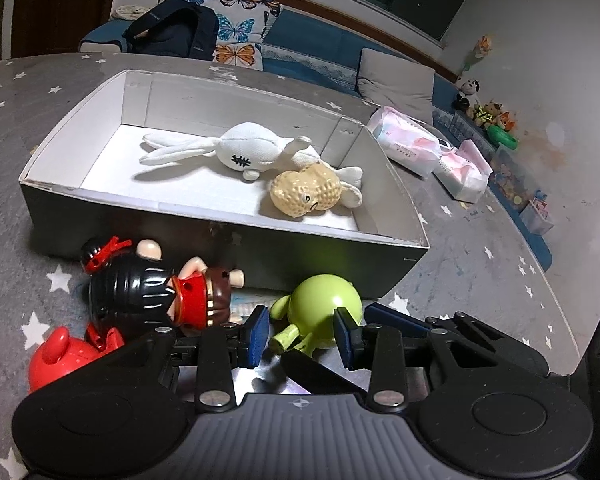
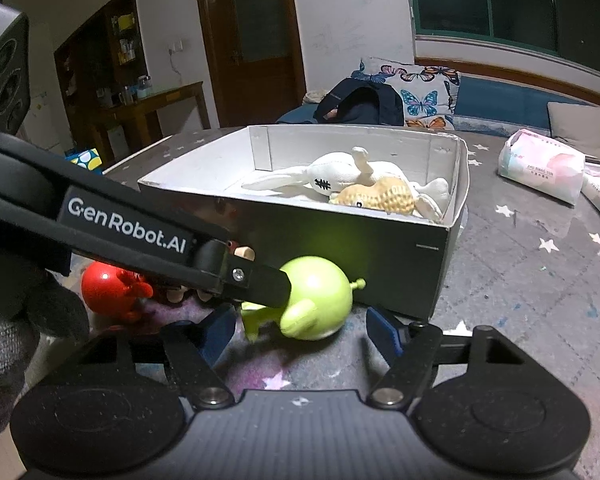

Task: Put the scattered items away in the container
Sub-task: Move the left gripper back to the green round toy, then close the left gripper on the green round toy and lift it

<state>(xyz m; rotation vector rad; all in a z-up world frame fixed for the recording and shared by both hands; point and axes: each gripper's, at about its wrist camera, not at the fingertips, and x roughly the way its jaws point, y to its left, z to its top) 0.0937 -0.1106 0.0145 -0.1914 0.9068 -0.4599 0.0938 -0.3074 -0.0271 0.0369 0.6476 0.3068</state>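
Green round figurine [image 1: 318,320] on starry mat by box [image 1: 220,232] front wall | step: pickup | left claw [image 1: 302,338] wide, straddling it, pads not touching | right claw [image 2: 300,334] wide, just behind | next: close, lift over wall

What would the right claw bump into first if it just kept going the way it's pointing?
Most likely the round lime-green plastic toy, lying on the mat straight ahead between the open right claw fingers. Behind it stands the dark cardboard box; depth is uncertain.
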